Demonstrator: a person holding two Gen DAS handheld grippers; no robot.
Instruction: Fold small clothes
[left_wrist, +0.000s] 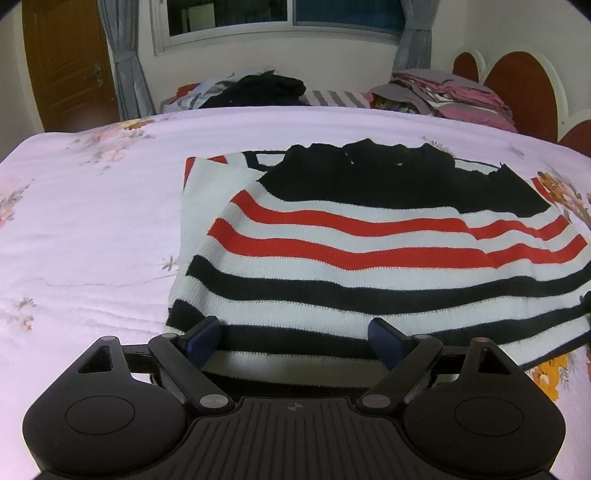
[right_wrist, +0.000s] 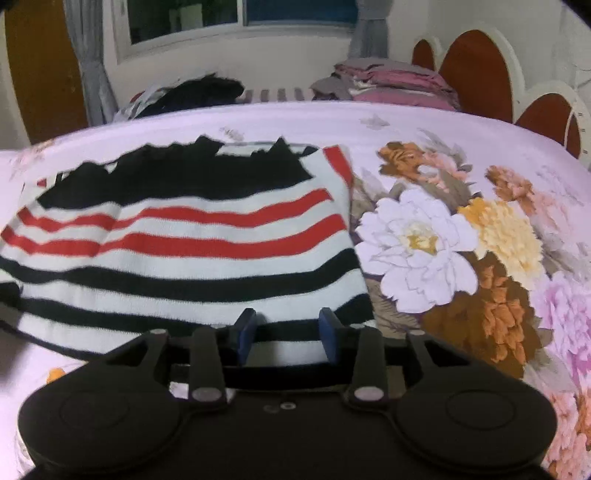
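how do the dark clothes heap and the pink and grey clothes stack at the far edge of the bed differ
The dark clothes heap is mostly black and lies loose and rumpled; the pink and grey clothes stack lies in flatter layers, more like folded pieces. The heap sits toward the curtain and door side, the stack beside the red headboard. Both lie beyond the striped knit sweater on the floral bedspread.

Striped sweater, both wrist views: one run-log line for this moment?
item: striped sweater flat on floral bedspread | left gripper: open over near hem | right gripper: open over hem corner | folded: partly
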